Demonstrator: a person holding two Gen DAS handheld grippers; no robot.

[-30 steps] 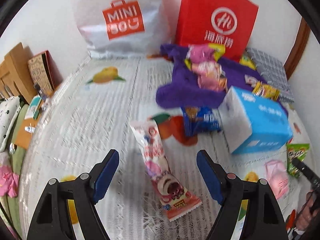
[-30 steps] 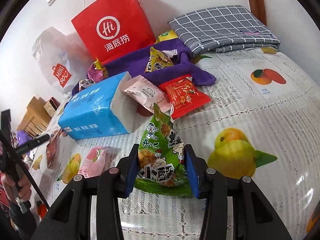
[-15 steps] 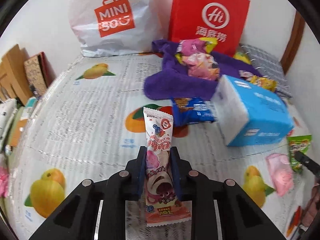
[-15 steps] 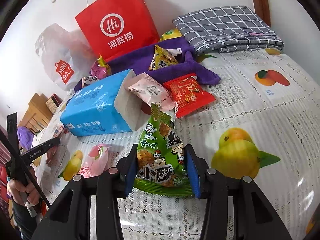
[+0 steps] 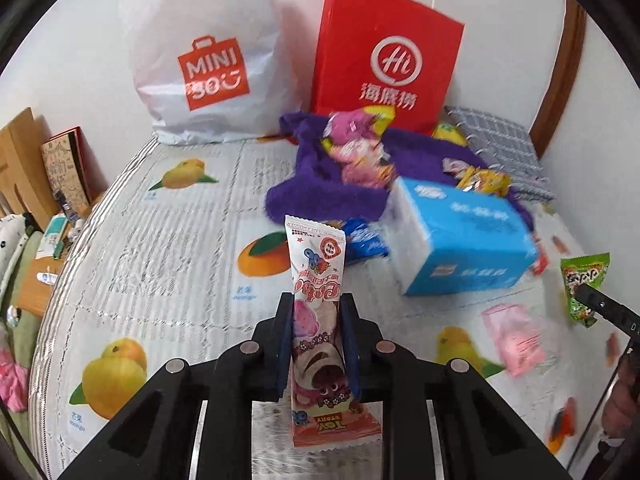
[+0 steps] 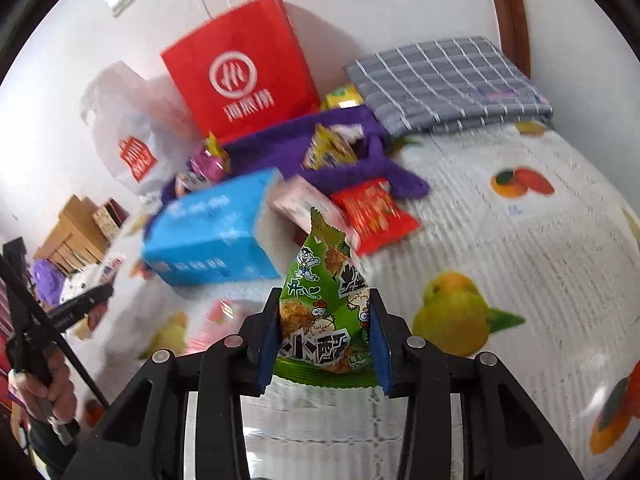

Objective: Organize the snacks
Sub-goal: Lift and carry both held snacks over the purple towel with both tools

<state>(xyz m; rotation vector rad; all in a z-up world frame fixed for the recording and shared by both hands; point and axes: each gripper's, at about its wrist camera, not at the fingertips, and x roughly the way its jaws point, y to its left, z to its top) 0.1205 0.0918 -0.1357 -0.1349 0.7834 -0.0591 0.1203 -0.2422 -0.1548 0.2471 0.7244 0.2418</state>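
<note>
A second ago the left gripper (image 5: 316,344) stood wide open around the pink Toy Story snack bar (image 5: 318,320) lying on the fruit-print tablecloth (image 5: 168,248); now it is clenched on the bar's middle and the bar is lifted, its top end jutting past the pads. The right gripper (image 6: 324,332) already held the green snack packet (image 6: 324,304) then; the packet now hangs clear of the cloth, pinched by both sides, beside the blue tissue pack (image 6: 212,232)
</note>
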